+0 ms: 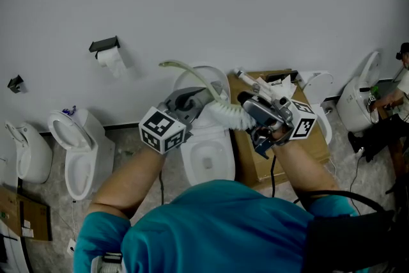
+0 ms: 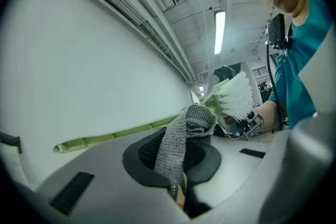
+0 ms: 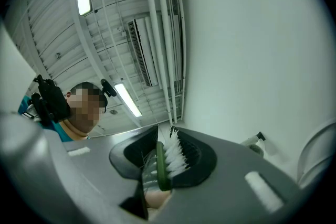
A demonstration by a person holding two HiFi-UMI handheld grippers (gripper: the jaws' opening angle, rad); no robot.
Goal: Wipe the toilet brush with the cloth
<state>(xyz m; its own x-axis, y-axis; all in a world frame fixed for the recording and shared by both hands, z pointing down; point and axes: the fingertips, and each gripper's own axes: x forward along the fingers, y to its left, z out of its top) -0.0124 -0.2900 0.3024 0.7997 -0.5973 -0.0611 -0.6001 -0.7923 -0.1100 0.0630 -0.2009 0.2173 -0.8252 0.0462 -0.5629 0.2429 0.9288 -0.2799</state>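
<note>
Presently the left gripper point(image 1: 208, 100) is clamping the grey cloth point(image 2: 181, 139). The right gripper point(image 1: 248, 113) is pinching the toilet brush point(image 1: 225, 114) by its head.

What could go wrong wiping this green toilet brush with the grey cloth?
1. The right gripper clamps the pale green, white-bristled toilet brush at its bristle head only; its long handle juts free and may swing under pressure.
2. The left gripper pinches a narrow fold of the grey knitted cloth, which could snag on bristles and pull out.
</note>
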